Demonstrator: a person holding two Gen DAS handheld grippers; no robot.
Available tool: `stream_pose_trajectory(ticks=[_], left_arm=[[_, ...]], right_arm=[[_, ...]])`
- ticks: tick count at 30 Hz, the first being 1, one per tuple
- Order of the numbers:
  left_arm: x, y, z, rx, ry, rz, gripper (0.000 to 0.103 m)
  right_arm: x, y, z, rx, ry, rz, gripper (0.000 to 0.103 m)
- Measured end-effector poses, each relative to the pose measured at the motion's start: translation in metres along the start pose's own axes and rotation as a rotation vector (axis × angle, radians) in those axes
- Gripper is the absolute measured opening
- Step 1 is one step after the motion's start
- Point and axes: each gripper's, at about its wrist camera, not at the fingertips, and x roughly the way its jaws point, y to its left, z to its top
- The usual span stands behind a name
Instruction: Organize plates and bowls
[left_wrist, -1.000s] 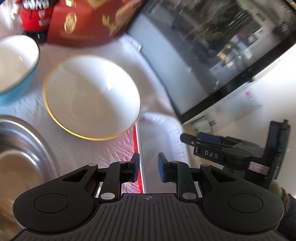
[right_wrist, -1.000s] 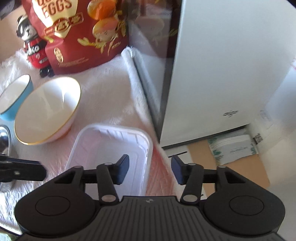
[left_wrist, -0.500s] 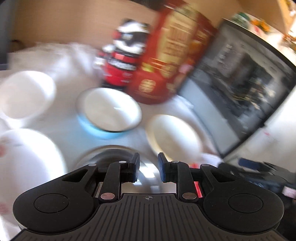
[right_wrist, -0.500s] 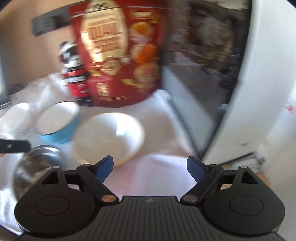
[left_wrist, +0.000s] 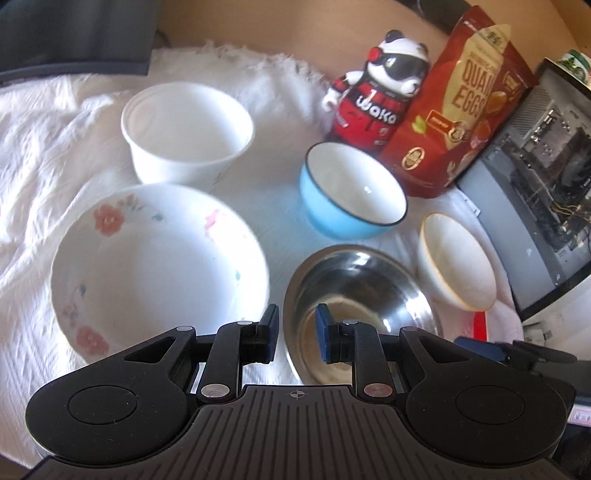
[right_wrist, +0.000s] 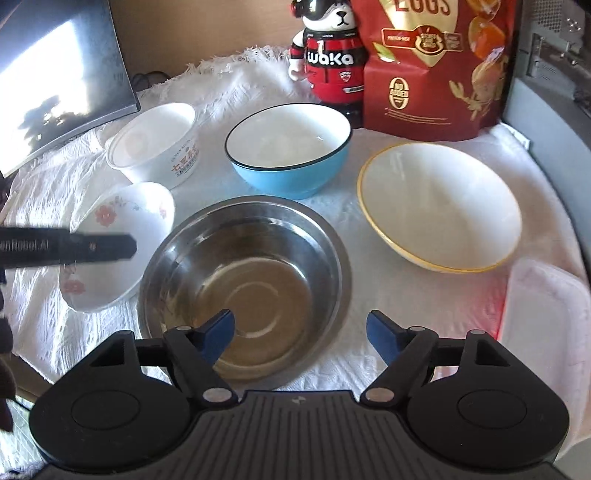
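Several bowls sit on a white cloth. A steel bowl (right_wrist: 243, 284) (left_wrist: 362, 295) is nearest. A floral white bowl (left_wrist: 155, 266) (right_wrist: 118, 243) lies to its left, a blue bowl (left_wrist: 351, 195) (right_wrist: 288, 151) behind it, a gold-rimmed white bowl (right_wrist: 439, 206) (left_wrist: 458, 262) to its right, and a white paper bowl (left_wrist: 188, 129) (right_wrist: 155, 144) at the back left. My left gripper (left_wrist: 295, 338) hovers over the steel bowl's near left rim, jaws narrowly apart and empty. My right gripper (right_wrist: 300, 334) is wide open and empty above the steel bowl's near edge.
A panda figure (left_wrist: 380, 81) (right_wrist: 328, 55) and a red snack bag (left_wrist: 461, 99) (right_wrist: 436, 62) stand at the back. A computer case (left_wrist: 535, 177) flanks the right, a monitor (right_wrist: 55, 74) the back left. A white plastic container (right_wrist: 546, 325) lies at the right edge.
Both grippers swung left and back, from the container and case side to above the steel bowl. The right gripper's jaws opened wide. The left jaws kept their narrow gap.
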Motion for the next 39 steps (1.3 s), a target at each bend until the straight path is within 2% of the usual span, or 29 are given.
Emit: stream_pose_trajectory(ticks=[7,12,17,20,25,28,39], left_arm=[[0.012,0.003,-0.005,-0.051,0.028,-0.022,0.024],[0.021,0.002,-0.005,-0.068,0.028,-0.007,0.024],[0.030,0.007,-0.004,-0.093,0.044,0.002,0.024],[0.035,0.008,-0.005,-0.114,0.060,-0.013,0.028],[0.038,0.010,-0.004,-0.145,0.081,-0.020,0.027],[0.037,0.008,-0.004,-0.138,0.089,-0.021,0.027],[0.042,0.007,-0.010,-0.133,0.119,-0.042,0.027]], right_arm=[[0.020,-0.004,0.006,0.042,0.021,0.034,0.080],[0.036,-0.007,0.012,0.059,0.045,0.049,0.080],[0.050,-0.012,0.012,0.087,0.089,0.078,0.075],[0.055,-0.012,0.011,0.083,0.105,0.078,0.069],[0.056,-0.017,0.009,0.061,0.108,0.049,0.044],[0.055,-0.022,0.009,0.068,0.111,0.047,0.035],[0.052,-0.025,0.004,0.080,0.107,0.044,0.034]])
